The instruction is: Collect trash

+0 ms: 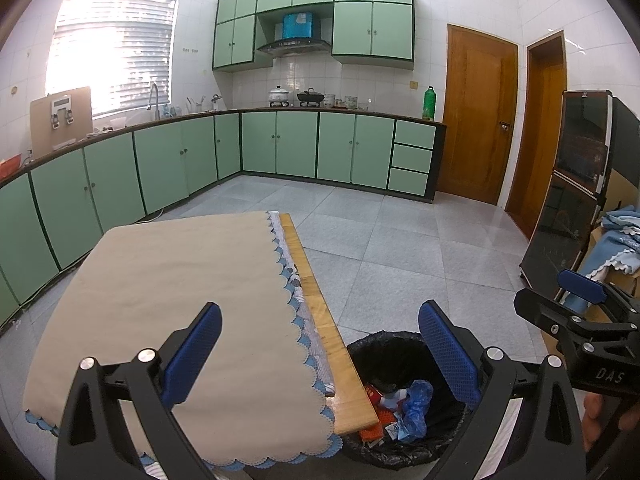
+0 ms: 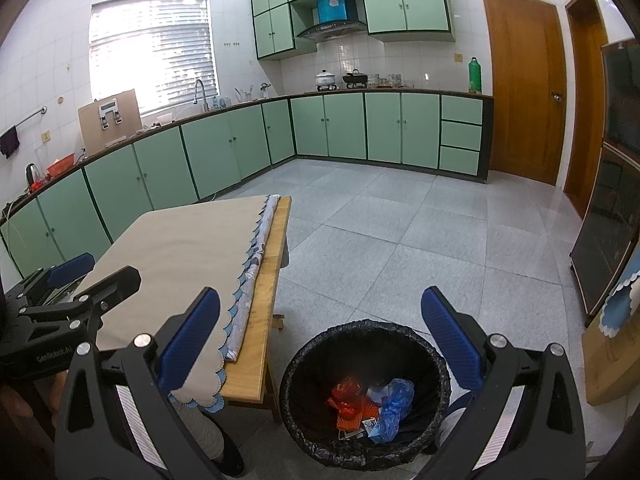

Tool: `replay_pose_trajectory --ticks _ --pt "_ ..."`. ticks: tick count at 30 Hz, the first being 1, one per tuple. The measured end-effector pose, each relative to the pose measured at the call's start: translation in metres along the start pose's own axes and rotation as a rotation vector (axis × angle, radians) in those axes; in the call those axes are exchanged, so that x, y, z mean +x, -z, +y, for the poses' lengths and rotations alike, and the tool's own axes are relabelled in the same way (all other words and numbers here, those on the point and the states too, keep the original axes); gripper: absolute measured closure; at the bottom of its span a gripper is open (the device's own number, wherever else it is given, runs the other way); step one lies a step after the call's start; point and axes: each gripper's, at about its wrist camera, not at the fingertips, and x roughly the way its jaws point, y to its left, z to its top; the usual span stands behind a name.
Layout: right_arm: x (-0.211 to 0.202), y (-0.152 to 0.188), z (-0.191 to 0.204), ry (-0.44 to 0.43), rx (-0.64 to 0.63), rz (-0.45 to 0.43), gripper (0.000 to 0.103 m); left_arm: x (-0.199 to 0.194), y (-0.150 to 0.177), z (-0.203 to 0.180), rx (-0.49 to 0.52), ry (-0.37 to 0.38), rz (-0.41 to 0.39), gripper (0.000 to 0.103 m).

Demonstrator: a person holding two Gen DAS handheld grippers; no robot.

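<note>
A home kitchen: green cabinets (image 2: 224,156), sink tap (image 2: 201,94), pots on the stove (range hood (image 2: 332,28) above).

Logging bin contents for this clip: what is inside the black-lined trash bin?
Inside the trash bin: a crumpled blue plastic bag, red and orange wrappers and small white scraps. Anything beneath that pile is covered.

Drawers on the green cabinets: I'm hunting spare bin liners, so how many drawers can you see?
3, stacked at the counter's right end by the wooden door: top drawer, middle drawer, bottom drawer. Every other front looks like a door; more may lie out of view.
</note>
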Motion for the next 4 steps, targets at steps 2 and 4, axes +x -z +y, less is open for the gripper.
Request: replay_pose_trajectory --ticks 2,4 --pt "0.0008 -0.0009 -0.0009 0.000 -0.001 0.001 0.005 0.0008 0.0003 0.0004 -0.002 -0.001 0.002 0.006" --pt "0.0008 -0.0008 -0.0007 0.000 -0.001 0.000 0.005 0.0012 0.0003 0.0006 -0.001 -0.002 0.002 0.006"
